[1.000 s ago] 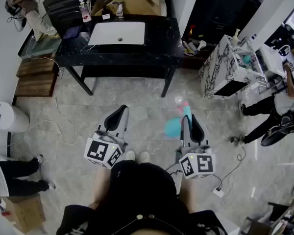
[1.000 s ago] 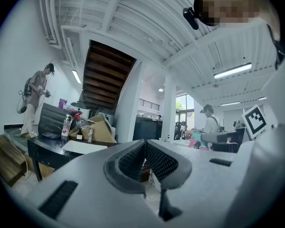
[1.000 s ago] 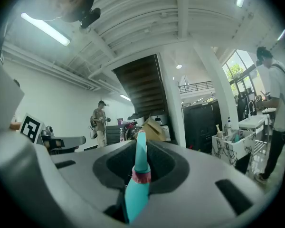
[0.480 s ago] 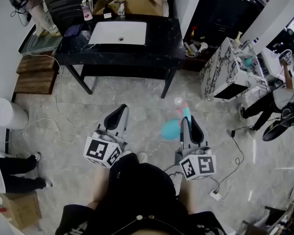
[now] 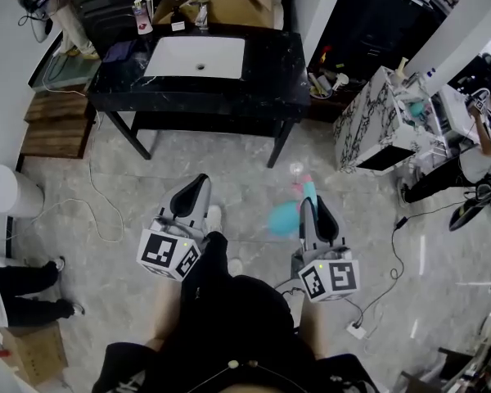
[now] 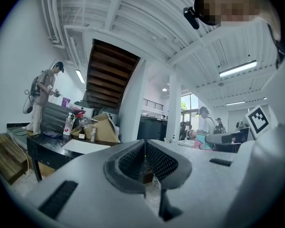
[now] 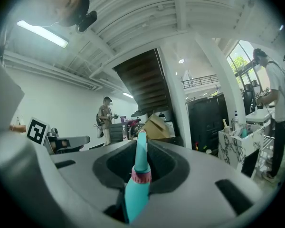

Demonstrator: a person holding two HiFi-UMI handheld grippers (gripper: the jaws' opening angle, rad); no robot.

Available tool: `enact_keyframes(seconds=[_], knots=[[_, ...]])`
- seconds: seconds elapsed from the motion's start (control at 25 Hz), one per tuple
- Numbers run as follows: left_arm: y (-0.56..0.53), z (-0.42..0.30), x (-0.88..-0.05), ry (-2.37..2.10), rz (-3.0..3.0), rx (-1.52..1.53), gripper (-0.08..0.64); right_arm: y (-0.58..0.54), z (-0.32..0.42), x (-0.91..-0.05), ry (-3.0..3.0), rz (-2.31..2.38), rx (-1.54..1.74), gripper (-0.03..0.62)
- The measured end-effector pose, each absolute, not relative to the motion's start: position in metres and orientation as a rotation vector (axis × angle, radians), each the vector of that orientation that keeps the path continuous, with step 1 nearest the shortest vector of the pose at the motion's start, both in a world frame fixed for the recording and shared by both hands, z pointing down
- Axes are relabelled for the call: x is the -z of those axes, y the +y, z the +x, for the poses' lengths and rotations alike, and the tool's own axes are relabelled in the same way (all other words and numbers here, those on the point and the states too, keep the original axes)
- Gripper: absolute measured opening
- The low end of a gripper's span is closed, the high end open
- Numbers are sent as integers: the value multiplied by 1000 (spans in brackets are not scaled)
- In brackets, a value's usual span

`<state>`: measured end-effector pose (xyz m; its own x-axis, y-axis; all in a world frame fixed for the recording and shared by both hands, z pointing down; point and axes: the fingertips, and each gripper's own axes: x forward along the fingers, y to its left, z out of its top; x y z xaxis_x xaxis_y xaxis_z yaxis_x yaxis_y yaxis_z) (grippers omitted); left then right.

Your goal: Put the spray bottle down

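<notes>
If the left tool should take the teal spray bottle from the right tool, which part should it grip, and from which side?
Probably the spray bottle by its round body, from the left: it bulges free beside the right tool, whose jaws occupy the slim neck. The left tool, now shut, must open first.

Bare floor (image 5: 237, 166) ahead; black sink table (image 5: 270, 72) stands beyond.

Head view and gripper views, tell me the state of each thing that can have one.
spray bottle: held in the air, not yet put down.
right tongs: shut on the spray bottle.
left tongs: shut, nothing between them.
sink: empty.
</notes>
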<state>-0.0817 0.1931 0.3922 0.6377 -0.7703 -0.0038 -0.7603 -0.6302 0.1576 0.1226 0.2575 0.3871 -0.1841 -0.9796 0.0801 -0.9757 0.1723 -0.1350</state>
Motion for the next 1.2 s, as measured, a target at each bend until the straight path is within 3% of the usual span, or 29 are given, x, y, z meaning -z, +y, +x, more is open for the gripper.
enact_keyframes(seconds=[1.2], knots=[[-122,-114,-405,-1196,2707,106,12,-64,89,-398,2401,-2058,257,75]])
